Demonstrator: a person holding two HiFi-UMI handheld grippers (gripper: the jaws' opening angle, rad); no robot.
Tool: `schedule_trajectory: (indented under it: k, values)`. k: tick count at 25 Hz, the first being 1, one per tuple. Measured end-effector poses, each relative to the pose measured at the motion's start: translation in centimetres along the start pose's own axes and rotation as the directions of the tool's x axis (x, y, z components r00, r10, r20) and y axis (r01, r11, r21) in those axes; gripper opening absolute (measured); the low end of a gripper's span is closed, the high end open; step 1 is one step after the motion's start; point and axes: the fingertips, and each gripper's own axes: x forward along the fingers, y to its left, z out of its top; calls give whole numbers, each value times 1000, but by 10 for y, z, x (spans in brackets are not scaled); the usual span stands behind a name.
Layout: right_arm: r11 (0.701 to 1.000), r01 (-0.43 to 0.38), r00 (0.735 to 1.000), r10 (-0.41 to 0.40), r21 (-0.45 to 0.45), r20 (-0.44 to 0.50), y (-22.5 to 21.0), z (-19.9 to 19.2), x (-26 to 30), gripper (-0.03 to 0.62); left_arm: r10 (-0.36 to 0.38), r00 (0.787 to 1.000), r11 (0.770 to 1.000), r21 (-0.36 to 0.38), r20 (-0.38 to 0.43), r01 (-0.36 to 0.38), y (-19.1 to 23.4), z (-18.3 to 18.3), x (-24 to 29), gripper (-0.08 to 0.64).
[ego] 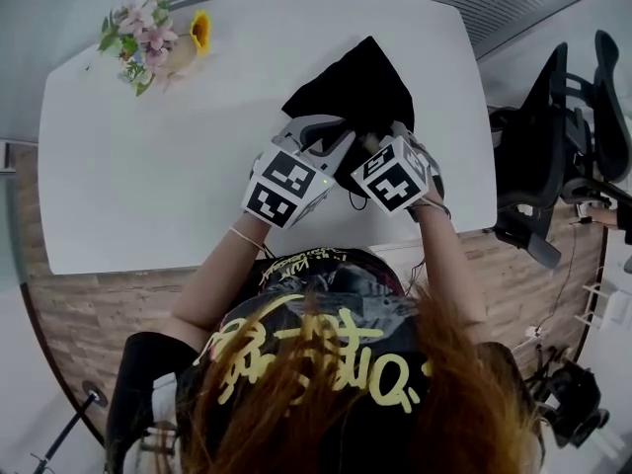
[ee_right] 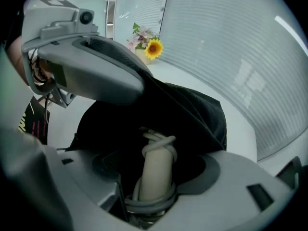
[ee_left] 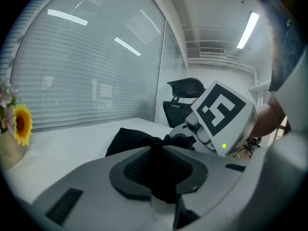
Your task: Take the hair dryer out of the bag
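Note:
A black fabric bag (ego: 360,87) lies on the white table (ego: 148,186). My left gripper (ego: 346,156) is at the bag's near edge, shut on a fold of its black fabric (ee_left: 161,165), and holds the mouth up. In the right gripper view, the hair dryer's beige handle (ee_right: 155,170), wound with grey cord, stands up out of the dark bag (ee_right: 192,105). My right gripper (ee_right: 149,182) points down into the mouth with its jaws open on either side of the handle. The dryer's body is hidden inside. The right gripper's marker cube (ee_left: 221,112) sits close beside my left jaws.
A vase with a sunflower and pink flowers (ego: 153,38) stands at the table's far left corner. Black office chairs (ego: 563,136) stand off the table's right edge. The person's arms reach in from the near edge.

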Motion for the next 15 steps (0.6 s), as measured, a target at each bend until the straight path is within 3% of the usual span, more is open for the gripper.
schedule_trajectory:
  k: [4,7,10,12,15]
  values:
    - [1000,-20,1000,20,13,-17,0,0,3,291,5,998,996,-86,57,0,18,-2,-13,235]
    - [1000,-23,1000,23,20,-18,0,0,3,290,32,995,984,-179,92,-15,43,-6,-28,321]
    - [1000,-23,1000,23,21,-18,0,0,4,290,82,995,959,-275,61,-62,66,-22,-31,325]
    - [1000,-20,1000,20,22,-15,-1,1,3,287,52,998,948,-316,24,-42,65,-31,-23,324]
    - [1000,-16,1000,16,24,-13,-1,0,3,284,-14,1000,954,-298,1,14,51,-32,-9,304]
